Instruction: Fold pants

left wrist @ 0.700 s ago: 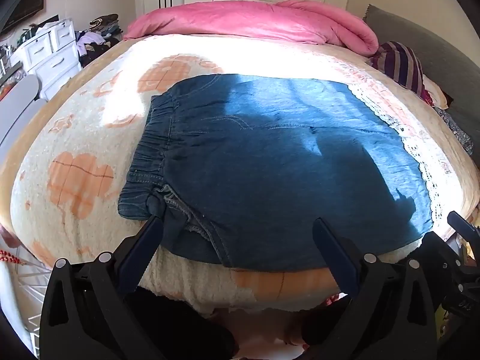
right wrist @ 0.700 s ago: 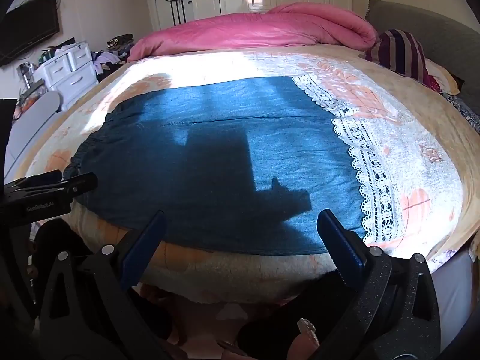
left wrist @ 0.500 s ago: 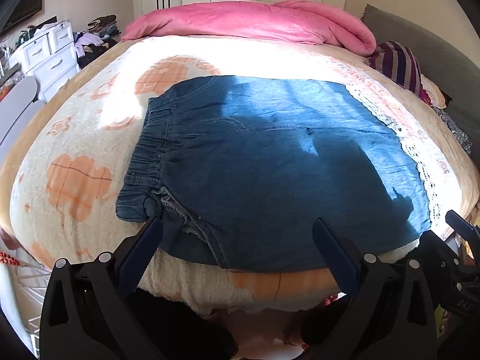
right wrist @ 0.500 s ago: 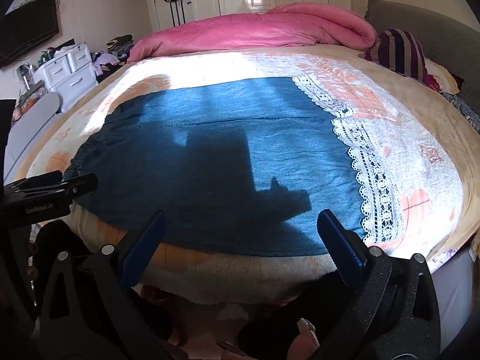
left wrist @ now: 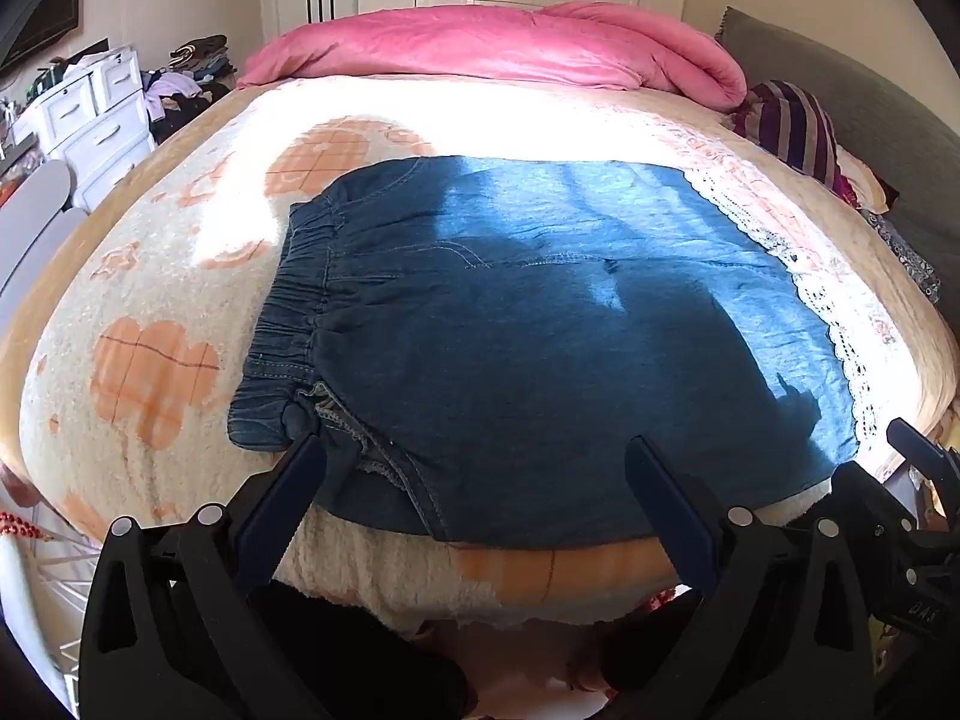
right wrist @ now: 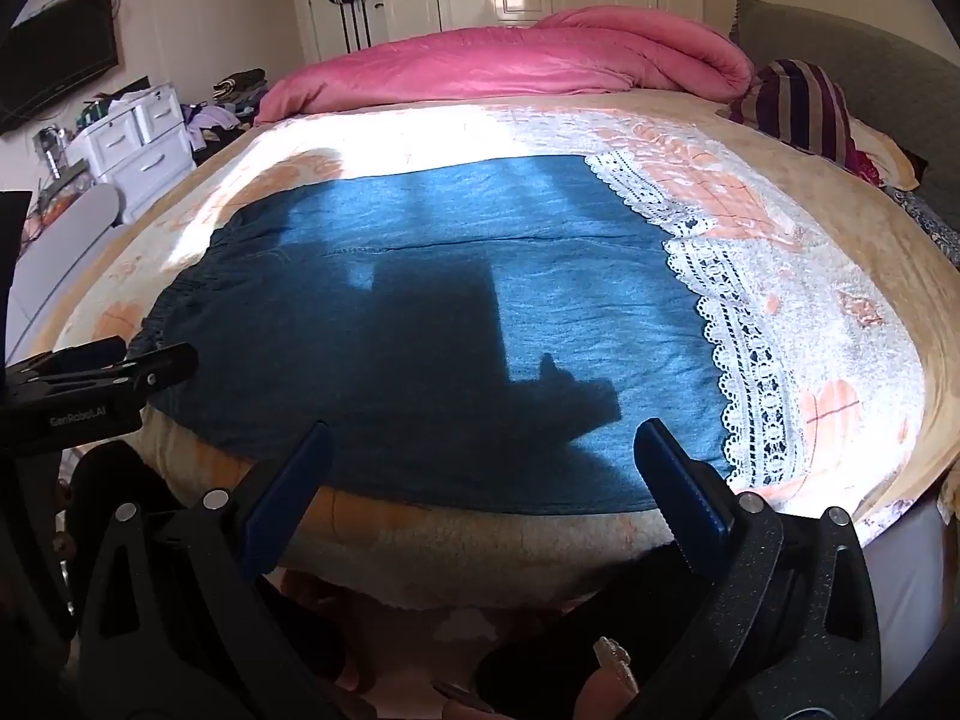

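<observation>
Seemingly no fold is made yet: the denim pants (left wrist: 540, 336) lie flat on the bed (left wrist: 150, 372) just beyond both spread, empty pairs of fingers, left gripper (left wrist: 474, 486) by the waistband, right gripper (right wrist: 480, 462) nearer the lace hems.

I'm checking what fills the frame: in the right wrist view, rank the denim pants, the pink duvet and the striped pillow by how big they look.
1. denim pants, nearest, so partly perspective
2. pink duvet
3. striped pillow
</observation>
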### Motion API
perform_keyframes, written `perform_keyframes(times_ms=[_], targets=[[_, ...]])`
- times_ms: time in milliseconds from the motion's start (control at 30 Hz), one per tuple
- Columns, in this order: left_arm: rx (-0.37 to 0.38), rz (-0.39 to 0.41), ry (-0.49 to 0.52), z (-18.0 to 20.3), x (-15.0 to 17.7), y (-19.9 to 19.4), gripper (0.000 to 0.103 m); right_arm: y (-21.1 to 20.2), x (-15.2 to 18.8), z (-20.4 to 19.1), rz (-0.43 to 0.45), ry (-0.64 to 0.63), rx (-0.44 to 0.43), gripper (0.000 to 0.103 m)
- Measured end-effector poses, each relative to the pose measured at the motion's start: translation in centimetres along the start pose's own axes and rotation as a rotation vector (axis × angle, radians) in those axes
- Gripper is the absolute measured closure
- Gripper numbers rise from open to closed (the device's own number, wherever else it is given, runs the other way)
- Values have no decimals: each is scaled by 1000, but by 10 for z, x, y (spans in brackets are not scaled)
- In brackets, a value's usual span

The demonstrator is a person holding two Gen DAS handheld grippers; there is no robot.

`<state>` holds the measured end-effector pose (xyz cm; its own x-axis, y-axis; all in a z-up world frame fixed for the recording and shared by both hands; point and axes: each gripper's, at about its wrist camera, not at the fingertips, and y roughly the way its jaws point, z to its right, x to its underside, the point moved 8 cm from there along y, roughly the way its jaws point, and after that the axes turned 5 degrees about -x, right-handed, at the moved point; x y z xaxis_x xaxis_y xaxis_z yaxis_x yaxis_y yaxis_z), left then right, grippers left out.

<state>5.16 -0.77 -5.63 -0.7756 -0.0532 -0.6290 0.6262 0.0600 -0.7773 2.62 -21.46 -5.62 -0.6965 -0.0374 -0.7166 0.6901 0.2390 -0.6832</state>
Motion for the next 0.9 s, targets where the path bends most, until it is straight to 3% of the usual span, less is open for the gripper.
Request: perform_keyframes(times_ms=[900], targets=[[3,14,10,5,-2,-5,4,1,3,0,-15,6,10,8]])
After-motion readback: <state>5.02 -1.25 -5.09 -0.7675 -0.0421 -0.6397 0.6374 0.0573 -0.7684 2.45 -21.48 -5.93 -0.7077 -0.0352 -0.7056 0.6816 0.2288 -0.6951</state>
